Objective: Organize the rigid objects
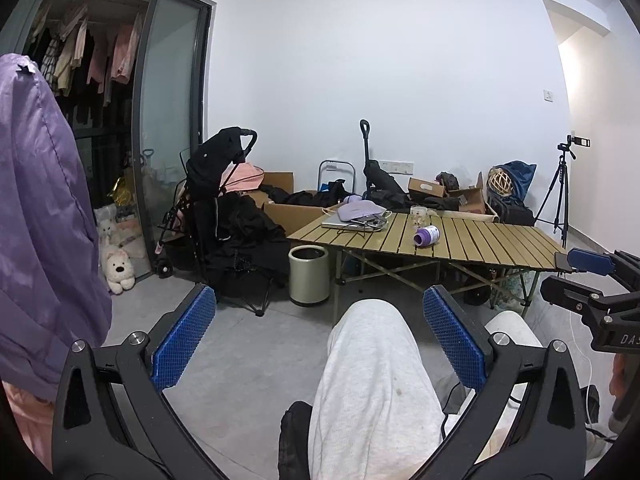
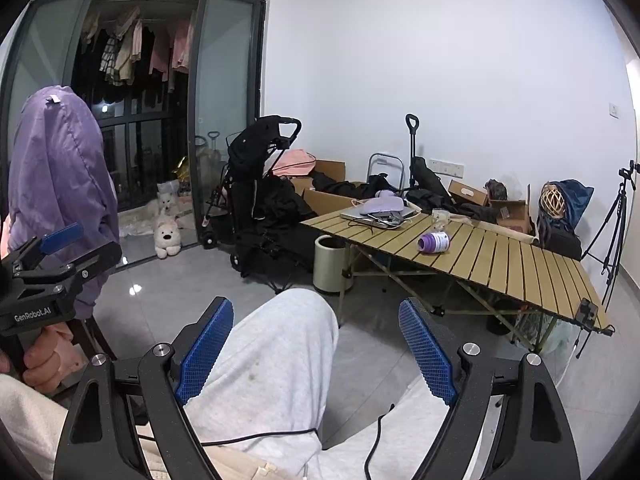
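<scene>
A purple bottle lies on its side on the slatted folding table; it also shows in the right wrist view. A clear glass cup stands behind it. A laptop with a lilac pouch on top lies at the table's far left. My left gripper is open and empty, held over the person's knee, well short of the table. My right gripper is open and empty, also over the knee.
A white waste bin stands by the table's left leg. A black stroller, cardboard boxes and dark clothes crowd the back wall. A tripod stands at the right. A purple jacket hangs close on the left. A phone is clipped to the table's near corner.
</scene>
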The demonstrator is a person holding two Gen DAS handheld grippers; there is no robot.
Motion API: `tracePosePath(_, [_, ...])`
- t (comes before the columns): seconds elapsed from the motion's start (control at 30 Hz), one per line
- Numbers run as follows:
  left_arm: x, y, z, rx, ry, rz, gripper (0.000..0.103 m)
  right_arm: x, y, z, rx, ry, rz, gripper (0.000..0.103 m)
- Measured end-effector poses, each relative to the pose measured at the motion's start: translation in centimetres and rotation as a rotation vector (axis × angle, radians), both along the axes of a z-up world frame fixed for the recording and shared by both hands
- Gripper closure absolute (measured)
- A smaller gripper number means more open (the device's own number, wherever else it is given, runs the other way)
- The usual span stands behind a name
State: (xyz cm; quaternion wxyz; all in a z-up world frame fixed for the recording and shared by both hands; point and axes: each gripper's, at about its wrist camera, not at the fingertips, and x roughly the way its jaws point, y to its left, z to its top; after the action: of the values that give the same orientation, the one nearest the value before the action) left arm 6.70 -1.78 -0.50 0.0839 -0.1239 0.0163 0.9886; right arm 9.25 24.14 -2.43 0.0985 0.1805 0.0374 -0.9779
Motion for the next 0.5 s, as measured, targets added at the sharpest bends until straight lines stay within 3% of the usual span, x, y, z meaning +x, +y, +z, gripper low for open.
tracePosePath(0.5, [-0.01,0.16,0.13,0.0,-0.015,-0.005,0.0,-0.34,0.32,-0.03,-0.028,-0.022,-0.001,0.014])
